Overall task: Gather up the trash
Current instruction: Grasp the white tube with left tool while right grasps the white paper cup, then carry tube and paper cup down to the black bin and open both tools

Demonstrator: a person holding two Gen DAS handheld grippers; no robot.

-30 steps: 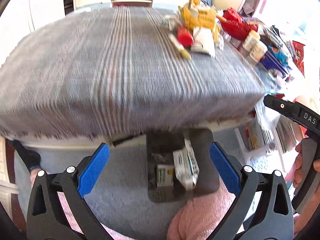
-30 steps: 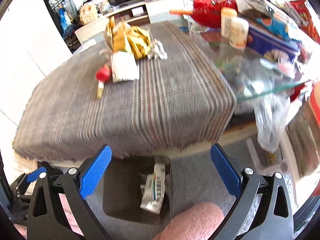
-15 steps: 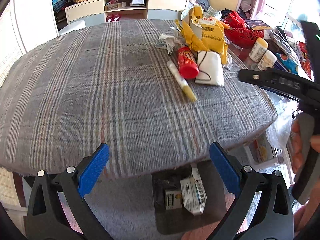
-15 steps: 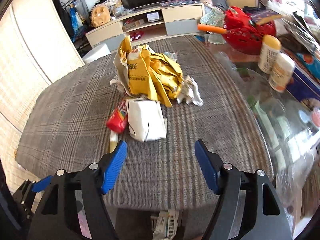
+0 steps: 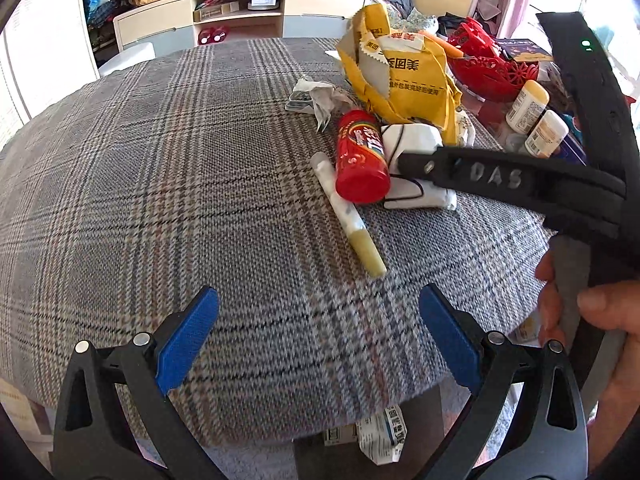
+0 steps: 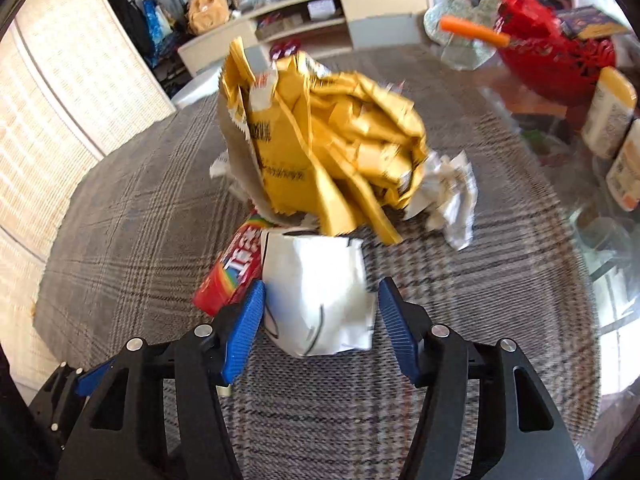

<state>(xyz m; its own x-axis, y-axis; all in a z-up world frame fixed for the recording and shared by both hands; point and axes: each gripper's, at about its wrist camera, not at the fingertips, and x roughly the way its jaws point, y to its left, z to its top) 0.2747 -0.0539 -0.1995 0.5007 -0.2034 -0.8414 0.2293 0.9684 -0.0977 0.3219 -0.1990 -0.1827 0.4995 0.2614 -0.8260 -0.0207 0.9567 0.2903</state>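
Trash lay in heap on plaid tablecloth [image 5: 168, 184]: one white folded packet [image 6: 316, 300], one red tube [image 5: 360, 156], one yellow-tipped stick [image 5: 348, 216], one torn yellow bag [image 6: 332, 148], crumpled white paper [image 6: 448, 200]. Red basket [image 6: 556, 60] held orange stick [image 6: 472, 32]; two white bottles [image 5: 536, 120] beside it. Right gripper [image 6: 320, 320] spread around white packet, pads just beside its edges, contact unclear. Left gripper [image 5: 320, 340] spread wide, holding nothing, above cloth near table edge.

Woven plaid cloth tablecloth [image 5: 200, 184], crumpled yellow paper bag [image 6: 332, 152], glossy red can [image 5: 360, 156]
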